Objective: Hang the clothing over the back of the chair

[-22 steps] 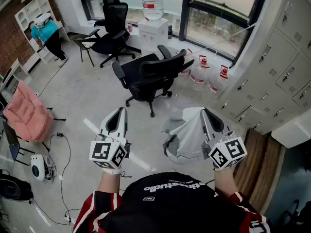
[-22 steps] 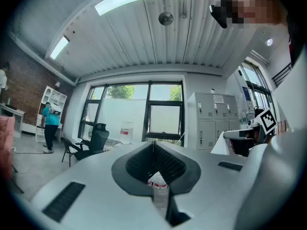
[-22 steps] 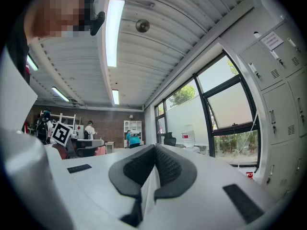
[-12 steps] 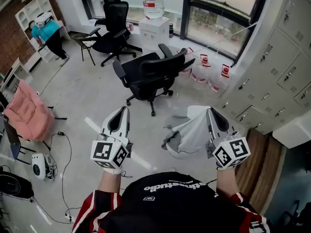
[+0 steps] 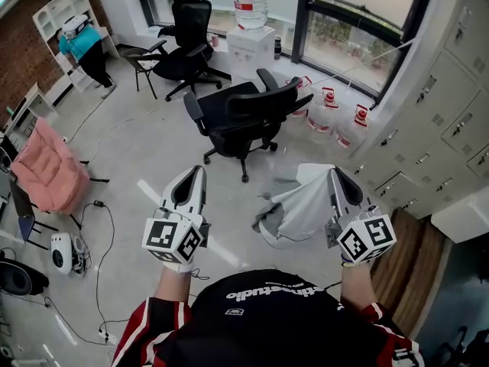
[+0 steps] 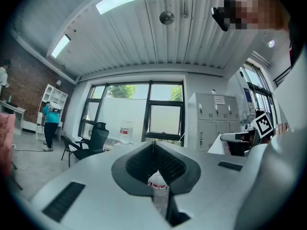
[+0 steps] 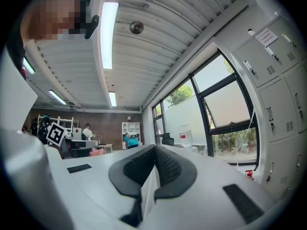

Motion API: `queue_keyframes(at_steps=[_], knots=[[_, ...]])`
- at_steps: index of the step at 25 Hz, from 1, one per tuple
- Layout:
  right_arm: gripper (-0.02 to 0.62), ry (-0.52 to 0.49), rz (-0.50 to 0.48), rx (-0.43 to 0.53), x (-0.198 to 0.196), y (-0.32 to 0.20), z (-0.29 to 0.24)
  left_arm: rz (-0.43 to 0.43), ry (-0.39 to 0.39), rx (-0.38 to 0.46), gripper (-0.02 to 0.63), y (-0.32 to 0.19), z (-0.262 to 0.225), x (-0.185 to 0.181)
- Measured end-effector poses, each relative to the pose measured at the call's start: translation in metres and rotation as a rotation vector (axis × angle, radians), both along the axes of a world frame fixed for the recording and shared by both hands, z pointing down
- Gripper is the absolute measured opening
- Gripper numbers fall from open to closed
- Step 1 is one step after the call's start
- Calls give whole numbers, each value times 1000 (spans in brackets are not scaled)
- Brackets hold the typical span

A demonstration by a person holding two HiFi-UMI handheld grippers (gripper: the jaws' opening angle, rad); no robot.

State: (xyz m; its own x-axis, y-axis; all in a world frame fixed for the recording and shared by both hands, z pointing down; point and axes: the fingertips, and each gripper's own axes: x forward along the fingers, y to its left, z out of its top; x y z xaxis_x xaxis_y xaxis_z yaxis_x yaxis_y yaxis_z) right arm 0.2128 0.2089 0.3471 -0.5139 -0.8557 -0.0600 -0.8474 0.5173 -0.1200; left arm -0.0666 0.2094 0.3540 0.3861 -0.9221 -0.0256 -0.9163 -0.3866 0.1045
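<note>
In the head view a black office chair (image 5: 244, 113) stands on the grey floor ahead of both grippers, its back to the right. My right gripper (image 5: 333, 172) is shut on a light grey garment (image 5: 298, 209), which hangs down and to the left of it. In the right gripper view (image 7: 154, 147) a pale edge of that cloth (image 7: 147, 190) shows between the closed pads. My left gripper (image 5: 195, 171) is held level beside it, shut and with nothing in it; the left gripper view (image 6: 153, 145) shows its pads meeting. Neither gripper touches the chair.
Behind the chair stand a water dispenser (image 5: 250, 44) and several water jugs (image 5: 336, 121) by the window. A second black chair (image 5: 187, 40) is farther back. A pink padded seat (image 5: 42, 170) and floor cables (image 5: 92, 228) lie left. Lockers (image 5: 443, 113) line the right.
My right gripper and the garment have drifted slightly right. The left gripper has barely moved. The view has shifted a little, so the chair sits slightly higher in the frame.
</note>
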Motion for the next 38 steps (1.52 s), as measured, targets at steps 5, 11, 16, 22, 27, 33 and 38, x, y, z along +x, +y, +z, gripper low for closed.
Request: queue_keyframes(at_steps=[5,11,16,22,27,33,38], knots=[[15,6,-31,-7,-2,-8,4,-18,-1,-6,25,0,1,3],[15,5,-79,-19,-1,-21,5,-55,-8,-7,25,-4,0,5],[15,-5,-104,-16,6,-30,5,-80,-21,-6,25,-6,2,14],[15,-8,-142,-9,13,-39,6,-106,-18,-9,25,-8,7,28],[15,-25,-140,-15,17,-55,9,-100,-36,-19,25,-20,12,36],[15,-13,-121,-33,9,-89,21,-86,-20,-41,25,-57,30,26],[15,25,-103,-29,-4,-131,19,-60,-15,-43,25,-112,38,10]])
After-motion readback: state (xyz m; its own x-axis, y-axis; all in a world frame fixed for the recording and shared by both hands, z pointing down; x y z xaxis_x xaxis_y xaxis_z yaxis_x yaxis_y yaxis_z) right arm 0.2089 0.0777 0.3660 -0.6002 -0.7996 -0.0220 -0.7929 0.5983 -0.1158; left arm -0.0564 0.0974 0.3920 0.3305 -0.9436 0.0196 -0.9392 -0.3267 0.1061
